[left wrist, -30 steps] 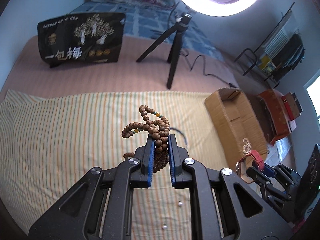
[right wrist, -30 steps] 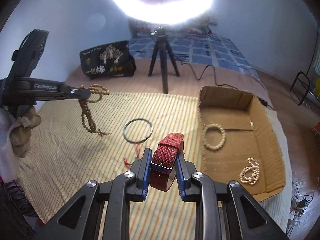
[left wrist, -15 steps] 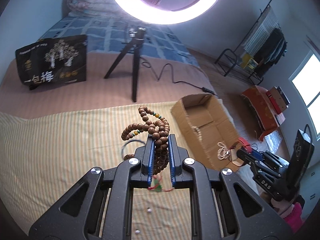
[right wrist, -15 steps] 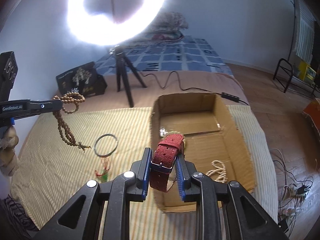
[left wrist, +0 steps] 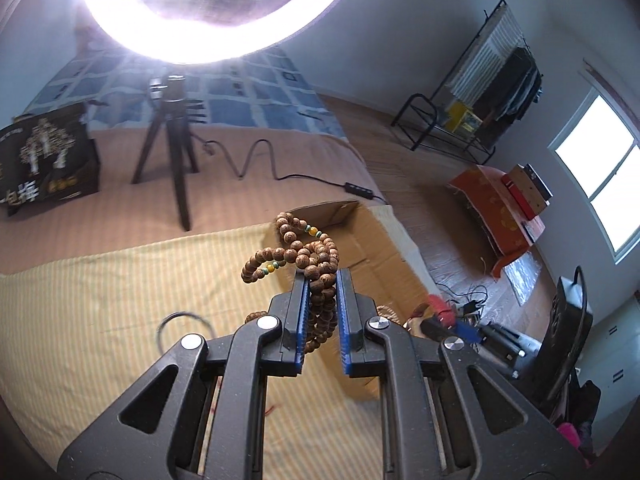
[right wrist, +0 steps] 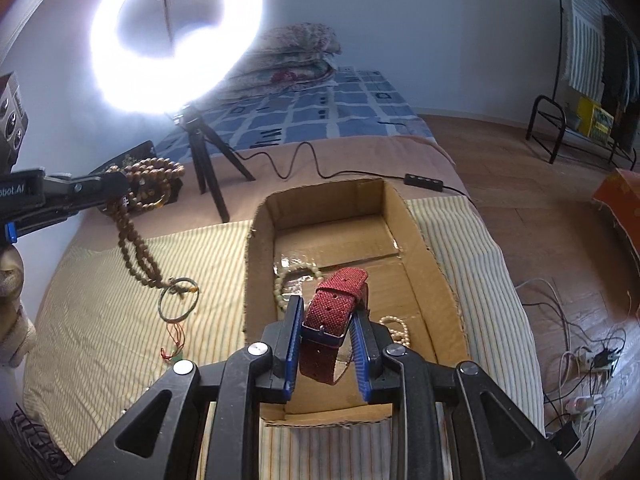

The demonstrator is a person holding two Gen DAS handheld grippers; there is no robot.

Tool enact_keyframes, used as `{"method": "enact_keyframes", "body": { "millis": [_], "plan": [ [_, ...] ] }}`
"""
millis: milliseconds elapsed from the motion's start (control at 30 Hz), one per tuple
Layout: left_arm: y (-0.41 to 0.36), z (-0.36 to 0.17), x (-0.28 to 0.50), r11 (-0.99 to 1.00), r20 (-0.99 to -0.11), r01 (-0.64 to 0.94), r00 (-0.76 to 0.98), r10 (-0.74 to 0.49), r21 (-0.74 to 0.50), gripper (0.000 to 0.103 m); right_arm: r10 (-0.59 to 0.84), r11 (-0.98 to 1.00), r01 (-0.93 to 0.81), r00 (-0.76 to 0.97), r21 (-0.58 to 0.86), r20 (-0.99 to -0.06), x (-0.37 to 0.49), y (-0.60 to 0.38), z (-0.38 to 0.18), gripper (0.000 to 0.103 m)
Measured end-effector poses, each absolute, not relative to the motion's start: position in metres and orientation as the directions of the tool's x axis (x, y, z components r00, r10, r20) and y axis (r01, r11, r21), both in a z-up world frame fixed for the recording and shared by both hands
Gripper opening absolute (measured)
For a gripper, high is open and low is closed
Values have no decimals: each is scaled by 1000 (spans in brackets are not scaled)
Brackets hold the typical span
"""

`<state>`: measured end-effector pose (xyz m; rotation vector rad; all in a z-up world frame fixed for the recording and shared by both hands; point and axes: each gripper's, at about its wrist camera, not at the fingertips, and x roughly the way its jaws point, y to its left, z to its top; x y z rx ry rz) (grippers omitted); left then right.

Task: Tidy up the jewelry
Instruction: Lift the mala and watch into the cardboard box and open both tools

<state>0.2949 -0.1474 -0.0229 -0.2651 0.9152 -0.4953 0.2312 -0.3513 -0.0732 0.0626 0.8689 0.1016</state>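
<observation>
My left gripper (left wrist: 321,280) is shut on a brown wooden bead strand (left wrist: 308,256) and holds it in the air near the left wall of the cardboard box (left wrist: 372,240). In the right wrist view the strand (right wrist: 136,216) hangs down over the striped cloth. My right gripper (right wrist: 326,308) is shut on a red watch strap (right wrist: 334,308) and holds it above the inside of the box (right wrist: 436,264). A pale bead bracelet (right wrist: 294,276) and a pearl strand (right wrist: 398,330) lie in the box. A dark bangle (right wrist: 178,300) with a red cord lies on the cloth.
A ring light on a black tripod (right wrist: 208,172) stands behind the box, its cable (right wrist: 304,160) running along the bed. A black printed bag (left wrist: 44,160) stands at the back left. The bed edge (right wrist: 516,304) drops off right of the box, with cables on the floor.
Both grippers have moved right toward the box. The red strap now hangs over the box interior, and the bead strand has come closer to the box's left wall.
</observation>
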Motion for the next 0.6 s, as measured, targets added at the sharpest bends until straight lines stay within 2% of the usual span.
{"method": "enact_keyframes", "body": {
  "millis": [600],
  "plan": [
    [-237, -44, 338, 861, -718, 336, 479, -505, -382, 11, 124, 992, -46, 605, 121, -786, 238, -361, -88, 22]
  ]
}}
